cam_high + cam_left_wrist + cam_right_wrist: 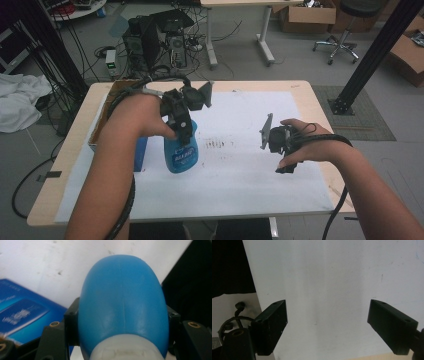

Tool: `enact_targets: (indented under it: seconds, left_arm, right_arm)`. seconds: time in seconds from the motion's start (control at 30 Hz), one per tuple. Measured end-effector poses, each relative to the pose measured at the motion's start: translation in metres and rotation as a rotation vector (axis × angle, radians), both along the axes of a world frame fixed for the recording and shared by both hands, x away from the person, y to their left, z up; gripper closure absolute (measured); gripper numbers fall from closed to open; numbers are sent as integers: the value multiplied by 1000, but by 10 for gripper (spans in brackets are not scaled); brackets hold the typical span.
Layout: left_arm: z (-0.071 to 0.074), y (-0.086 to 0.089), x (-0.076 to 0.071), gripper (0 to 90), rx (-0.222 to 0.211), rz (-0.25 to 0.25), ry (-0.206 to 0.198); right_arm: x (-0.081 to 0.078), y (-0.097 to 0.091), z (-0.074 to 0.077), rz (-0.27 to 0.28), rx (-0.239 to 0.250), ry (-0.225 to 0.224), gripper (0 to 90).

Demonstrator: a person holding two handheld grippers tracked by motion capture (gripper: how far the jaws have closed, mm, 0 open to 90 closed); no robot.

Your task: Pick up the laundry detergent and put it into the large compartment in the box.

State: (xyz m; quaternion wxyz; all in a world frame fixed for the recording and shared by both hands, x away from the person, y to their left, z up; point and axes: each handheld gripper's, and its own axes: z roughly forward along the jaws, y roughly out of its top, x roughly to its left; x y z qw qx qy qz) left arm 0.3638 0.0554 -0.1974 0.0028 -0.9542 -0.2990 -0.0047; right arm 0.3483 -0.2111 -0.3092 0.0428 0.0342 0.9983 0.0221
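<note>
So the left hand-held gripper [183,131] is pinching a blue plastic bottle with a rounded body [180,153] right up near its white neck, jaws pressed against both sides in the left gripper view, and the bottle hangs over the middle-left of the white sheet [240,175] covering the light wooden surface [320,107]. There's white lettering on the bottle's label but it's too blurry to read. A flat blue box with white print [22,315] lies just beside it on the left; can't make out that text either. The right hand-held gripper [337,325] is spread wide with nothing between its jaws, hovering over bare white sheet well apart from the bottle. A few dark smudges [217,144] mark the sheet between the two.
</note>
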Motion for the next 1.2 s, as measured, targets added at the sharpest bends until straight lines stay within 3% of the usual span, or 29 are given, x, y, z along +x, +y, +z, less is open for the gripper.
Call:
enact_targets:
  seconds: [0.17,0.4,0.6,0.8,1.2]
  left_arm:
    - [29,12,3,383,-43,138,-54]
    - [58,23,3,383,-11,271,-32]
    - [79,42,4,383,-19,363,-27]
    - [91,66,11,383,-23,455,-38]
    - [101,122,26,382,-28,677,-7]
  right_arm:
    - [-1,-1,1,0,2,-5,165]
    - [-2,-2,3,-3,2,-8,165]
    - [0,-1,3,1,5,-8,165]
    - [2,1,4,-1,7,-10,165]
    - [4,2,4,-2,4,-10,165]
